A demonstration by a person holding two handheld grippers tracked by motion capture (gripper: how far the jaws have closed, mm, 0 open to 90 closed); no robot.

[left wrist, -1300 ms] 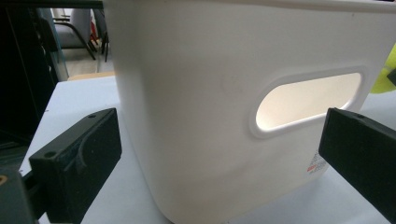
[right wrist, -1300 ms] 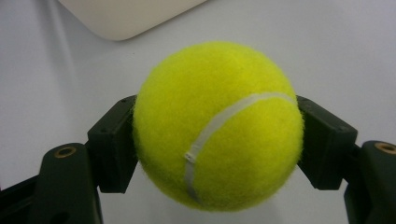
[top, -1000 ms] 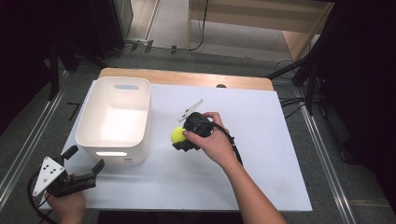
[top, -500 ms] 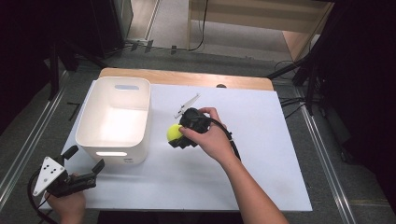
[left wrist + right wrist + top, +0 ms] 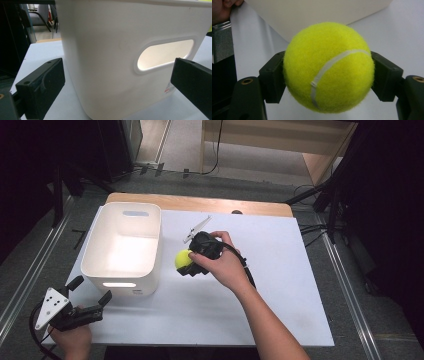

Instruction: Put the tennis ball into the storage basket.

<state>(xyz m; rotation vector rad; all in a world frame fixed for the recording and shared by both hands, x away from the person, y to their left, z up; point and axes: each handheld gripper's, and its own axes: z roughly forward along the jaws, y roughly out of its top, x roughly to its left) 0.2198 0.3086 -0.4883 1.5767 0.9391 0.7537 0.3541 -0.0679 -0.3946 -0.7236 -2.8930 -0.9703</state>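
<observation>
The right gripper (image 5: 186,264) is clenched on a yellow tennis ball (image 5: 183,259). In the right gripper view the ball (image 5: 328,66) sits squarely between the two black jaws, each pad pressed into the felt on either side, with the white seam curving across its front. Seen from above, the ball hangs over the white table (image 5: 280,290) near its middle, just at the 3 o'clock side of the white bin (image 5: 124,247) and close to its wall without touching it. The right hand (image 5: 222,265) wraps the gripper body, and its cable trails back toward 5 o'clock along the forearm.

The left gripper (image 5: 92,302) rests at the table's 7 o'clock corner, held by the left hand (image 5: 70,337), with its grey three-cornered plate on top. Its jaws stand wide apart and released, holding nothing. In the left gripper view the bin (image 5: 120,50) rises close in front of the spread jaws, its oval handle slot toward 3 o'clock, and neither jaw touches the wall.

A small pale clip-like piece (image 5: 196,228) lies on the table at 12 o'clock from the ball, apart from it.
</observation>
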